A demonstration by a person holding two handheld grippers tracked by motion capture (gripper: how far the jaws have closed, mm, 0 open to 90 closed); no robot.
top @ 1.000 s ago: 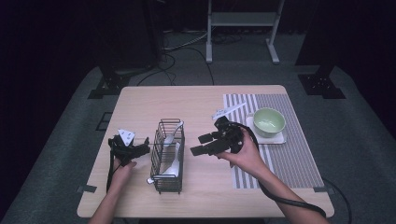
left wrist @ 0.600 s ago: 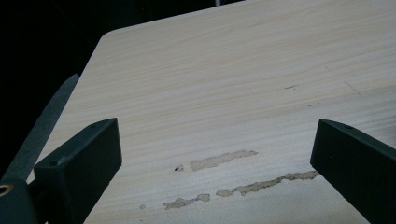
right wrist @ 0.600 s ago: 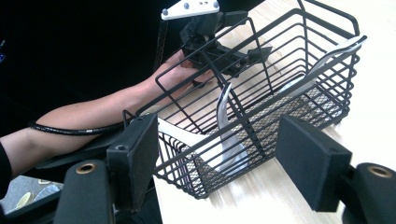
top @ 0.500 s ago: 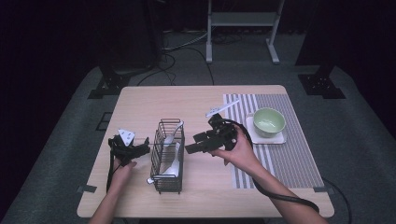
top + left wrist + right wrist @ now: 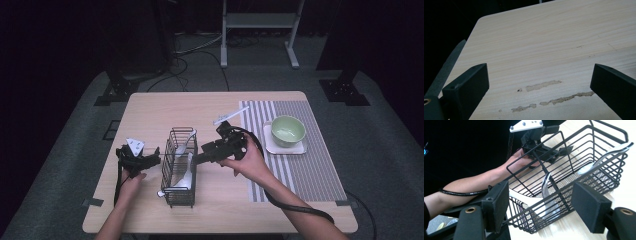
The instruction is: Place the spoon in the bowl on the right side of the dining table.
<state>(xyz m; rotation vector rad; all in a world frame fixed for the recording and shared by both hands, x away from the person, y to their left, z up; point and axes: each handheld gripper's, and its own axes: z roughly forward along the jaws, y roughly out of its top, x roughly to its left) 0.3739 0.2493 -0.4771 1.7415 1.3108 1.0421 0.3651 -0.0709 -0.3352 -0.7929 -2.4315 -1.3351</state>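
A pale rectangular wooden table [image 5: 165, 107] stands on grey carpeted floor [image 5: 385, 130] in a dark room. Beyond it are a white metal frame stand [image 5: 256, 22], black floor-stand feet [image 5: 344, 92] and loose cables [image 5: 197, 47].

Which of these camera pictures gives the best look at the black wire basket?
The right gripper view: the wire basket sits close beyond that gripper's open jaws, its bars and the white utensils inside clear. The high view shows the basket whole but small, between the two grippers. The left gripper view looks at the bare table.
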